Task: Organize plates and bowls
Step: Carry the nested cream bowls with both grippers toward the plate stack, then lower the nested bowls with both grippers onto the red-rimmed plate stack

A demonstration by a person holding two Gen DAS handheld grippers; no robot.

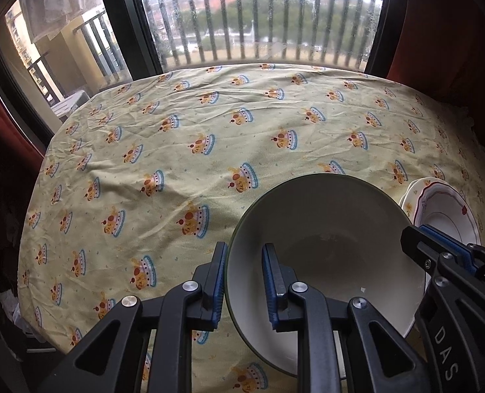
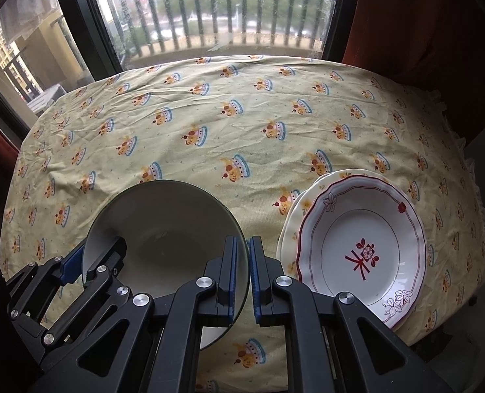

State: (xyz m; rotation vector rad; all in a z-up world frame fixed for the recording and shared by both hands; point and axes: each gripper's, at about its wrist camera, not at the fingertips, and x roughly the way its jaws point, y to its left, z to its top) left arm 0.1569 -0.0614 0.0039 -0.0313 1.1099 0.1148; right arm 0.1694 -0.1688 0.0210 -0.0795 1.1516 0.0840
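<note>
A white bowl with a dark green rim (image 1: 327, 229) (image 2: 163, 222) is near the table's front edge. My left gripper (image 1: 244, 281) straddles its left rim, one finger inside and one outside, with a gap still showing. My right gripper (image 2: 242, 275) is shut on the bowl's right rim; it also shows in the left wrist view (image 1: 438, 252). The left gripper shows in the right wrist view (image 2: 91, 262) on the bowl's left rim. A white plate with red flower trim (image 2: 360, 249) (image 1: 445, 209) lies on a cream floral plate (image 2: 304, 206) to the right of the bowl.
The table carries a yellow cloth with a printed pattern (image 1: 209, 131) (image 2: 209, 131). A window with balcony railings (image 1: 258, 23) is behind the table. Red curtains (image 2: 422, 26) hang at the right.
</note>
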